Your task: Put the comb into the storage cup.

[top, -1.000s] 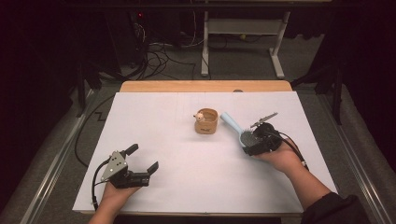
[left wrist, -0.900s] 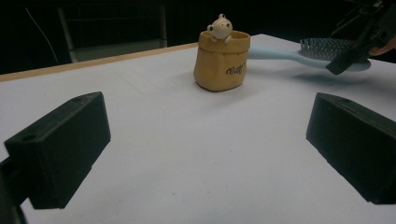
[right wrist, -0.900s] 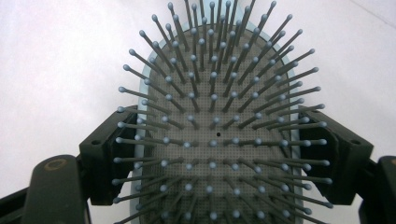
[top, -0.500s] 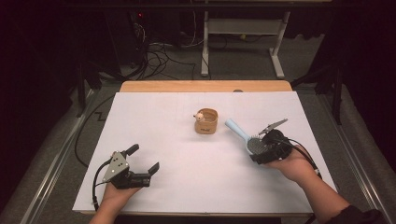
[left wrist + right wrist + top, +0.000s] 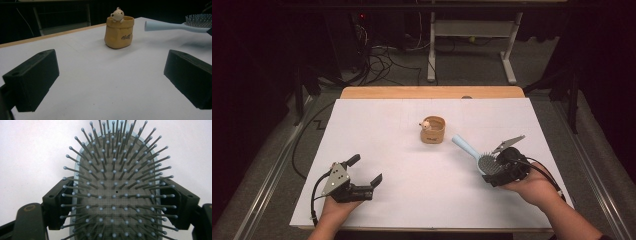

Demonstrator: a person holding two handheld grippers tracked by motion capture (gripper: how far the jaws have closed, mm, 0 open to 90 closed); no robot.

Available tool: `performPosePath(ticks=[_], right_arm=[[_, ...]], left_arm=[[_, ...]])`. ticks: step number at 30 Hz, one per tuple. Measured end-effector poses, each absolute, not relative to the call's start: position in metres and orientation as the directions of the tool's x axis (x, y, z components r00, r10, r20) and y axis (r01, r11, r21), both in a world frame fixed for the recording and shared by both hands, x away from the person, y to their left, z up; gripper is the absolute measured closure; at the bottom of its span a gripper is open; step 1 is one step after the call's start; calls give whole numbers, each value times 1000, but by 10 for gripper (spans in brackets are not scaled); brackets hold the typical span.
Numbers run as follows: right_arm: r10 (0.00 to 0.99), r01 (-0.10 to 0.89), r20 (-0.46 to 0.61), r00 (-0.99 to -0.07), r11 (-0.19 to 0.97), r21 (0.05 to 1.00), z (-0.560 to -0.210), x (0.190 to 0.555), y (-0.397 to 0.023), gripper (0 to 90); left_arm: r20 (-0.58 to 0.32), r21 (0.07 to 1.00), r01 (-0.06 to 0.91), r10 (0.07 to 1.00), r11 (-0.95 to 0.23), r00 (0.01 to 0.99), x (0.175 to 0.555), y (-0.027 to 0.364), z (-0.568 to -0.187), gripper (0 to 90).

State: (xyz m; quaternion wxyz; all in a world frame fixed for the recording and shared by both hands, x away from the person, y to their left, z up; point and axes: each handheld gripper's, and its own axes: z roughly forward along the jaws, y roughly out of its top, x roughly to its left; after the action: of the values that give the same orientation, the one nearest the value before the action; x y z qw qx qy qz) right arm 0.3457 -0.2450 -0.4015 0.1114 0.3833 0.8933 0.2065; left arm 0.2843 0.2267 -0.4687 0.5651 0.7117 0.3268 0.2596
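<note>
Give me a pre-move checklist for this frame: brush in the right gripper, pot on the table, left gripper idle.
1. Grip on the brush: ok. The right gripper has its jaws against both edges of the head.
2. Bristles clear of the jaws: ok, they face the camera in the right gripper view.
3. Handle free: ok, it points toward the pot with a gap between them.
4. Pot upright: ok, it stands on the white sheet with a small figure at its rim.
5. Left gripper: ok, open, holding nothing.
6. Room inside the pot for the handle: cannot tell.
</note>
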Motion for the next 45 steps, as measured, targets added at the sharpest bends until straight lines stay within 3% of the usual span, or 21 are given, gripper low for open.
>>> performPosePath(ticks=[23,33,45], right_arm=[[684,599,-29,-729,658,457,-400,342,-222,206],[639,560,-28,-769,694,452,-404,346,-199,207],[582,505,-42,-812,736,451,-401,347,-170,207]], left_arm=[[47,971,153,769,-186,638,283,225,-468,7],[116,962,127,783,-243,611,283,221,-452,7],[85,971,135,811,-198,578,300,222,-438,8]])
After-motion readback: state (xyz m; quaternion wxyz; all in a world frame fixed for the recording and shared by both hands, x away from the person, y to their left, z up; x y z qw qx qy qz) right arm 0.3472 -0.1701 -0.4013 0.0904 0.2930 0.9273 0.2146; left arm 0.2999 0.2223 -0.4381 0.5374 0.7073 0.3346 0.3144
